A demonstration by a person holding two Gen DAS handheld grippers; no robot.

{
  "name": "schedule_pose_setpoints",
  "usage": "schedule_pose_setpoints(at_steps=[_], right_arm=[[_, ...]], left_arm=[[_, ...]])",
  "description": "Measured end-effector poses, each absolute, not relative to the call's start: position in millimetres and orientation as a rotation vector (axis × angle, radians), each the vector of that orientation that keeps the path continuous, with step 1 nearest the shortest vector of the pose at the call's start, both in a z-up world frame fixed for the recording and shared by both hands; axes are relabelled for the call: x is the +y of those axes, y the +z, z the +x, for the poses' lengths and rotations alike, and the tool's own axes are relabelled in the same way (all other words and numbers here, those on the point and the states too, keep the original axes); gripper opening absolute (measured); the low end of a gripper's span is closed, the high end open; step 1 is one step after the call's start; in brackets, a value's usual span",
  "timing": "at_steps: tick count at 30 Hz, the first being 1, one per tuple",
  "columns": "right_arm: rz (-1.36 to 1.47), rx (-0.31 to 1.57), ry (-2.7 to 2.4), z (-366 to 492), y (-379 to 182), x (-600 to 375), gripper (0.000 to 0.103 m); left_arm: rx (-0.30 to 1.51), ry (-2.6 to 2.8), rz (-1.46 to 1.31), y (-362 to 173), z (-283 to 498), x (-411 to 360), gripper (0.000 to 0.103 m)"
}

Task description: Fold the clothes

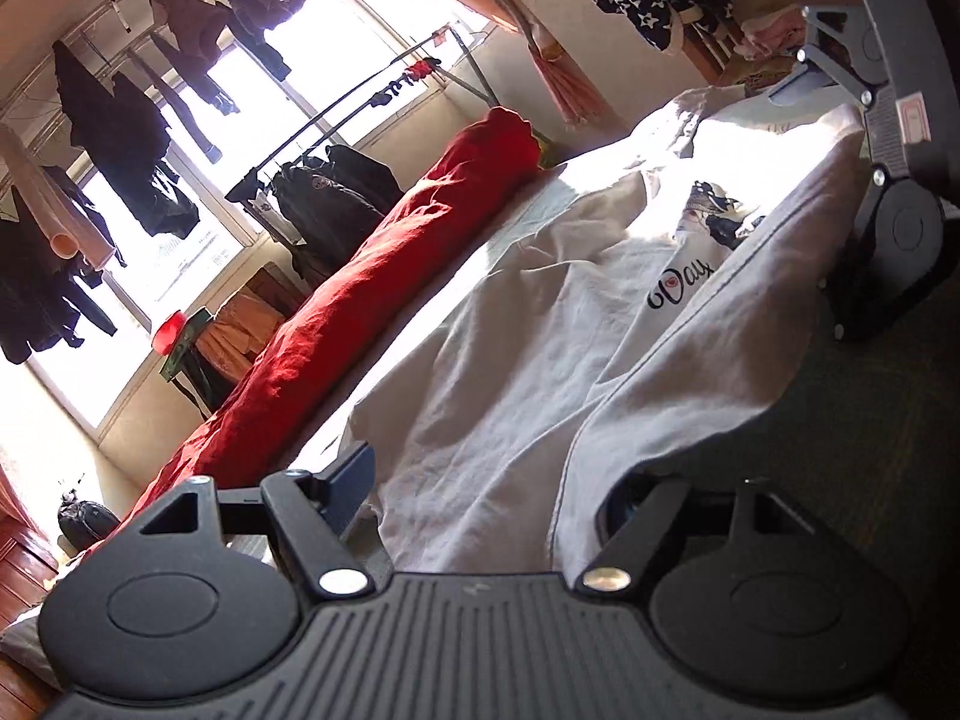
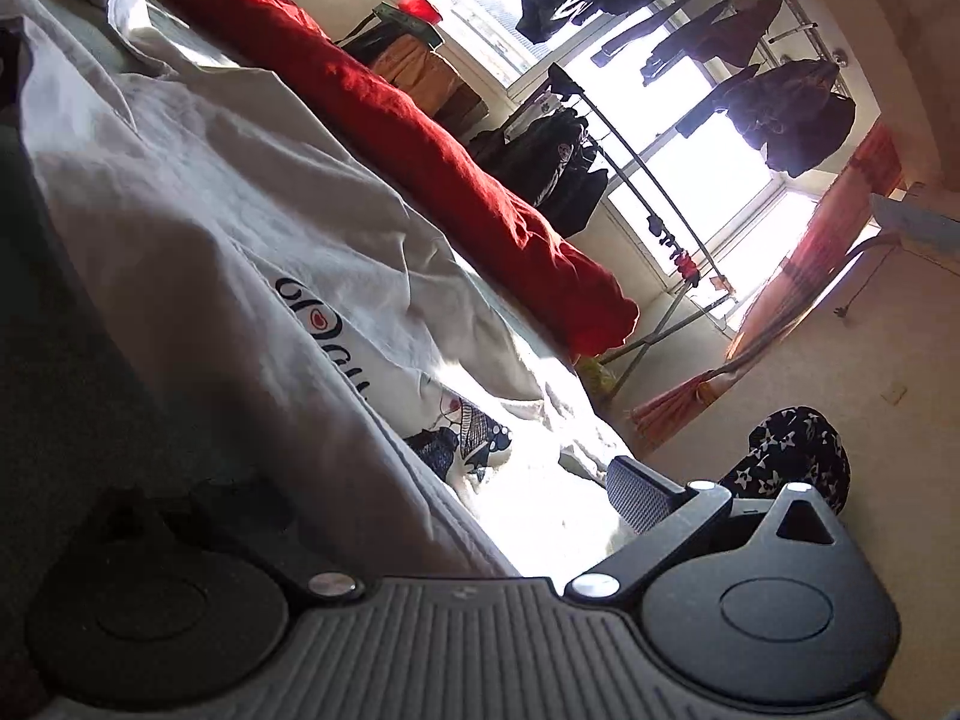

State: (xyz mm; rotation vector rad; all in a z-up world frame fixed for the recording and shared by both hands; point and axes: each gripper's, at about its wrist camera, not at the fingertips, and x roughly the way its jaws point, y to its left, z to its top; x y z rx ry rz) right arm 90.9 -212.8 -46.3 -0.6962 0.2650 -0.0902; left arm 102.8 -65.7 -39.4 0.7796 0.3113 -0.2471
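Spanning both tongs, the white printed shirt (image 1: 540, 330) has one long edge turned over its print: a fold partly made, more remaining. Left gripper (image 1: 480, 498) and right gripper (image 2: 456, 516) stand spread with cloth between; clamped or not, I cannot tell. Only the left view shows the right gripper; only the right view shows the far sleeve.

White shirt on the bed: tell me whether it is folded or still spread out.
Partly folded. One edge of the white shirt is lifted and turned over the printed front, draped across the left tool; the rest lies spread and wrinkled.
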Motion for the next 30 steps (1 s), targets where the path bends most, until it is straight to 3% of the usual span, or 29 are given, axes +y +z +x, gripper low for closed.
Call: schedule_pose_setpoints(at_steps=[8,15,30], right_arm=[[-0.696,0.234,-0.243,88,-46,-245,0.103],[-0.726,0.34,-0.19,67,-35,-274,0.103],[-0.915,0.502,0.084,15,-27,-295,0.103]], left_arm=[[0.289,-0.306,0.77,-28,80,-70,0.077],[0.298,-0.379,0.773,-10,55,-76,0.077],[0.425,-0.453,0.514,26,42,-39,0.077]])
